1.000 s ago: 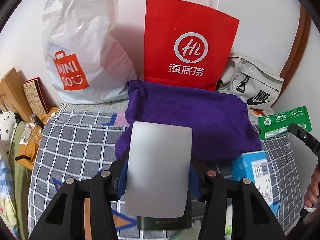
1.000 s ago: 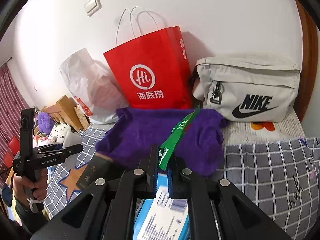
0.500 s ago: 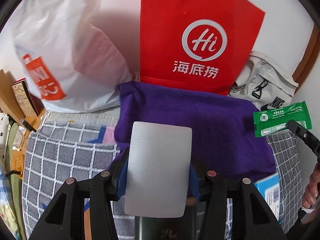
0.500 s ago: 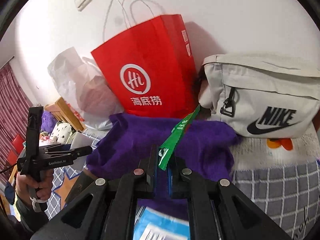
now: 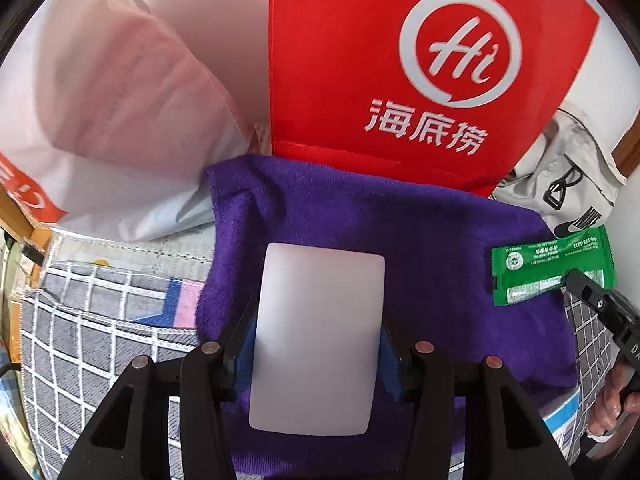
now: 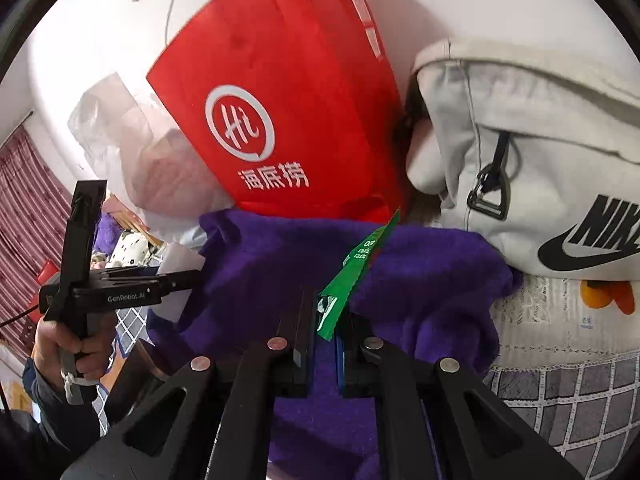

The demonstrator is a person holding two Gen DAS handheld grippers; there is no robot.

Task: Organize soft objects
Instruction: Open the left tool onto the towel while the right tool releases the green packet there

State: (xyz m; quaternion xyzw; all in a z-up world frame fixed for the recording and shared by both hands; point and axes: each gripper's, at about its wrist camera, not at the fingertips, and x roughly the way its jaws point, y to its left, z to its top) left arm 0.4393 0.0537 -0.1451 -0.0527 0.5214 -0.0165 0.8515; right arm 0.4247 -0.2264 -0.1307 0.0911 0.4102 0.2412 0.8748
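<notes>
Two items ride in our grippers above the purple towel (image 5: pixel 420 240): our left gripper (image 5: pixel 318 344) clamps a white card (image 5: pixel 316 336), our right gripper (image 6: pixel 324 324) pinches a green sachet (image 6: pixel 352 272). Neither is set down yet; we judge the sorting unfinished.

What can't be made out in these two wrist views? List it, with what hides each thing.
- Left wrist view: the flat white card clamped in the left gripper hides the purple towel behind it.
- Left wrist view: the blue and white box is mostly hidden by the towel and gripper; its print is unreadable.
- Right wrist view: the green foil sachet in the right gripper is edge-on, text illegible.
- Both views: the red paper bag is cut off at the top, contents unseen.
</notes>
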